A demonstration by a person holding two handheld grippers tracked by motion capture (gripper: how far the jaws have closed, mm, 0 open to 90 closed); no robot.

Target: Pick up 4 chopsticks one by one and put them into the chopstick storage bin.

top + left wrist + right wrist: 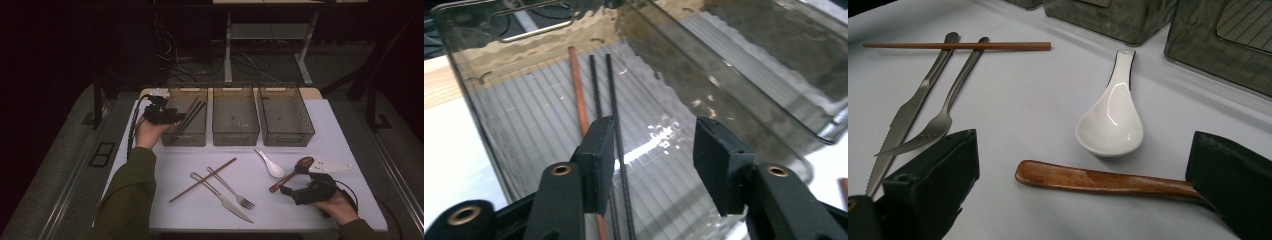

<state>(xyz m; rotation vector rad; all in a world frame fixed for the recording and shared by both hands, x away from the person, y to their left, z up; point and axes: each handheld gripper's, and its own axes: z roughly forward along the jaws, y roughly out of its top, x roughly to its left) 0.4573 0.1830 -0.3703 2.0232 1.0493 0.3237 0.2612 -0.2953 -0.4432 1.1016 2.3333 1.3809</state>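
Observation:
My left gripper point(176, 116) point(654, 131) hangs open over the left clear bin point(184, 137) point(524, 115), nothing between its pads. In that bin lie a brown chopstick point(579, 95) and two black chopsticks point(611, 90). My right gripper point(287, 190) point(1083, 144) stands wide open low over the table at the front right. A wooden spoon point(291, 173) point(1098, 181) lies flat with its handle between the jaws, and neither pad touches it. A white ceramic spoon point(270, 164) point(1110, 120) lies just beyond it.
A middle bin point(235, 136) and a right bin point(287, 138) stand beside the left one, both without cutlery. On the white mat point(165, 165) lie a brown chopstick point(202, 180) point(958, 46), a knife point(225, 199) point(908, 112) and a fork point(232, 190) point(943, 117).

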